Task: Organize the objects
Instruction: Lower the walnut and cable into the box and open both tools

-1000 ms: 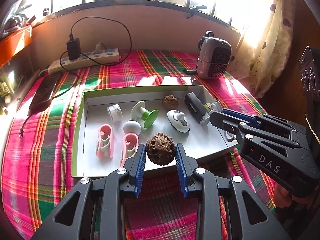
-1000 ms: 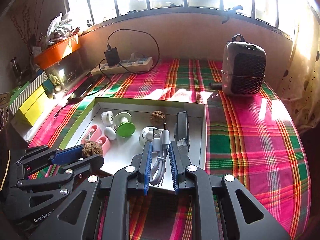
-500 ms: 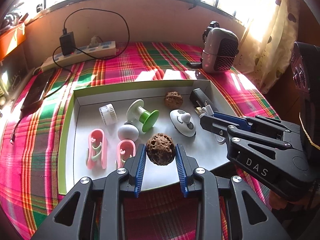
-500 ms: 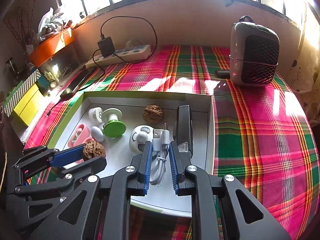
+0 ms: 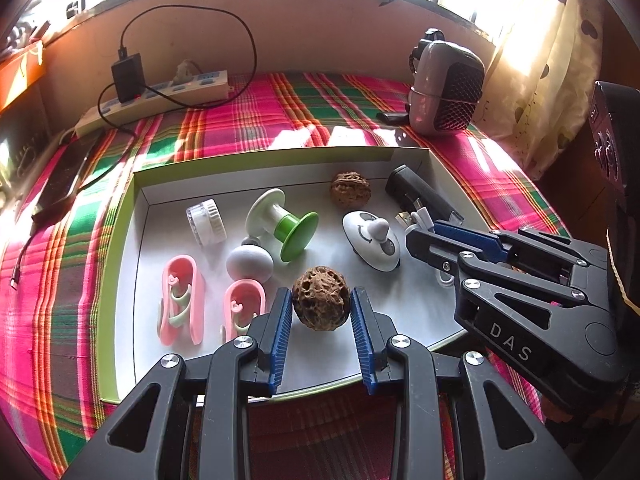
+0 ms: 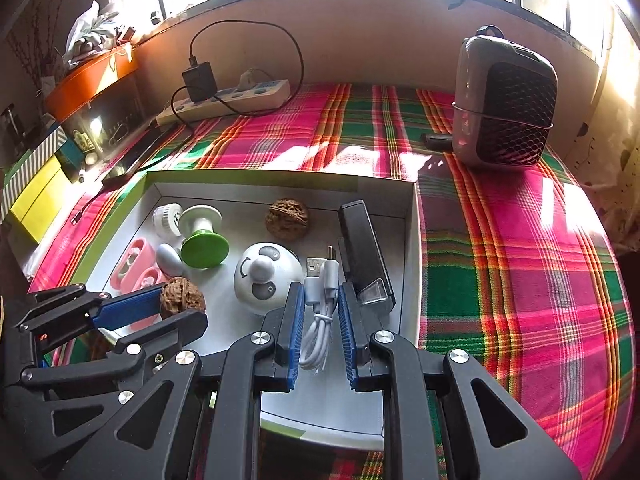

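My left gripper (image 5: 320, 312) is shut on a brown walnut (image 5: 321, 303) over the near part of the white tray (image 5: 132, 280); it also shows in the right wrist view (image 6: 182, 297). My right gripper (image 6: 319, 320) is shut on a coiled white USB cable (image 6: 318, 308) over the tray's right side, beside a black stapler (image 6: 364, 252). The tray holds a second walnut (image 5: 350, 190), a panda-faced white object (image 5: 371, 240), a green and white spool (image 5: 282, 224), two pink clips (image 5: 180, 298), a white egg shape (image 5: 249, 262) and a small white jar (image 5: 206, 222).
The tray lies on a pink and green plaid cloth (image 6: 500, 280). A grey heater (image 6: 504, 106) stands at the back right. A power strip (image 5: 160, 98) with a black charger lies at the back left, a phone (image 5: 60, 188) at the left. Boxes (image 6: 36, 196) stand far left.
Both grippers have moved forward over the tray with their loads still held. The walnut and the cable now hang further in over the tray floor.
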A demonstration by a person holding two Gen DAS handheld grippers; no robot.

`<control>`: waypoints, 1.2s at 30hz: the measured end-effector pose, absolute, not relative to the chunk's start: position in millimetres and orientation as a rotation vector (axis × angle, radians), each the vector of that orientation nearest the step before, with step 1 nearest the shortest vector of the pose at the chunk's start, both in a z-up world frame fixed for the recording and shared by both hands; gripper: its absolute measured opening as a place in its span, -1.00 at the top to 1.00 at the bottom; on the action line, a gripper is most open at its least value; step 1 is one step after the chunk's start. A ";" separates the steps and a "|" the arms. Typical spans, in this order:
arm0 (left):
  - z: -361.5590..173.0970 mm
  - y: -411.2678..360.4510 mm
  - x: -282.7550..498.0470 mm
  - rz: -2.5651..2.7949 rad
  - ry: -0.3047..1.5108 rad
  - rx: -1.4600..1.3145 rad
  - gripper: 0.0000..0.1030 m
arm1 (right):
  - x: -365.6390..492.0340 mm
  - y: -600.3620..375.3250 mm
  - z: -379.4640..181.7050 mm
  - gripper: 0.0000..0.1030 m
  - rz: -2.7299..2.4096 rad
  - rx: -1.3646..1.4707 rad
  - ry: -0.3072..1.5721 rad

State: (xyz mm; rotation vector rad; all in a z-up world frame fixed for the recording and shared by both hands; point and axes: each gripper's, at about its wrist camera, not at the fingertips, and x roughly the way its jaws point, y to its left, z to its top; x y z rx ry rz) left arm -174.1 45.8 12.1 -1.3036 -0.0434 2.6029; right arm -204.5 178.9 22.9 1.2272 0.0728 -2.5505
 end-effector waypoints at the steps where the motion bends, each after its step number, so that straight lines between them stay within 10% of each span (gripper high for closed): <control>1: 11.8 45.7 -174.8 2.601 -0.047 -1.304 0.46 | -204.9 178.2 22.2 0.64 -2.550 1.229 0.076; 36: 10.5 48.4 -176.5 2.605 -0.040 -1.301 0.45 | -201.7 174.2 20.8 0.64 -2.567 1.230 0.114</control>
